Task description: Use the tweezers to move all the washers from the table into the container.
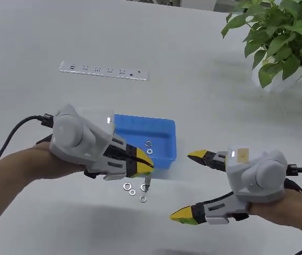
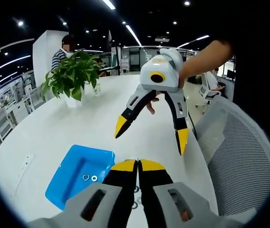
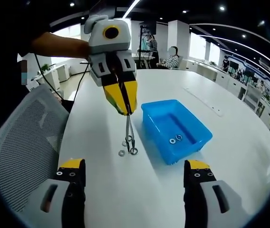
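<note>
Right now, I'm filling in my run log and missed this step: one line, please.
left gripper: shut on tweezers | tips: down among table washers | right gripper: open, holding nothing | container: two washers inside

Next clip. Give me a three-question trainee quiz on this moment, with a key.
1. True or false: the right gripper is open and holds nothing.
2. How many washers lie inside the blue container? A) none B) two C) five
3. Fill in: the left gripper is shut on the ____.
Key: 1 true; 2 B; 3 tweezers.
</note>
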Demonstrator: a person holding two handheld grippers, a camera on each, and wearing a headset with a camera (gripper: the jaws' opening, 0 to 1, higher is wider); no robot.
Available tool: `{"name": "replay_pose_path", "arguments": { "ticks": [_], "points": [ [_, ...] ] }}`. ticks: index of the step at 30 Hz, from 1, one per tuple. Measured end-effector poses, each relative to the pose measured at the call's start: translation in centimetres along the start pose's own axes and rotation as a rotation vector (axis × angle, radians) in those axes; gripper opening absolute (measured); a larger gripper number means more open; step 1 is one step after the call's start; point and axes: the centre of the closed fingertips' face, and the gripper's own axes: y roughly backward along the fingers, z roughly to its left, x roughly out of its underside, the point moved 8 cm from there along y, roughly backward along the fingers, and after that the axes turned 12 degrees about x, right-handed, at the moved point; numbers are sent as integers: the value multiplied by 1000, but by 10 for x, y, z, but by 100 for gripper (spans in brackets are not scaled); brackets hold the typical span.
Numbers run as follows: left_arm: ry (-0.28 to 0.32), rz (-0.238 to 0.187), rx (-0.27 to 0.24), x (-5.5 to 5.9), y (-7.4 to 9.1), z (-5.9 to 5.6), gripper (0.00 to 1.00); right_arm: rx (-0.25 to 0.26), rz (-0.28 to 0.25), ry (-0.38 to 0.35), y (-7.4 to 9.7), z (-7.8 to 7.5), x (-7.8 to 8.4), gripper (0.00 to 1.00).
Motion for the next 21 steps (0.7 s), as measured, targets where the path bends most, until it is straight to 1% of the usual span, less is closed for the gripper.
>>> {"name": "replay_pose_path", "arguments": {
  "ticks": [6,10,15,21],
  "points": [
    [5,-5,-3,2,1,-1,5,-5,1,7,0,0,0,85],
    [4,-5,-2,2,3,-1,5,-12,-2,16,-2,0,-1,82],
    [2,-2,6,3,3,-1,5,-37,-6,61,-5,2,-4,75],
    [0,4,13,2,3,-1,5,-73,-8,120,-13,1,-8,64]
  ]
}}
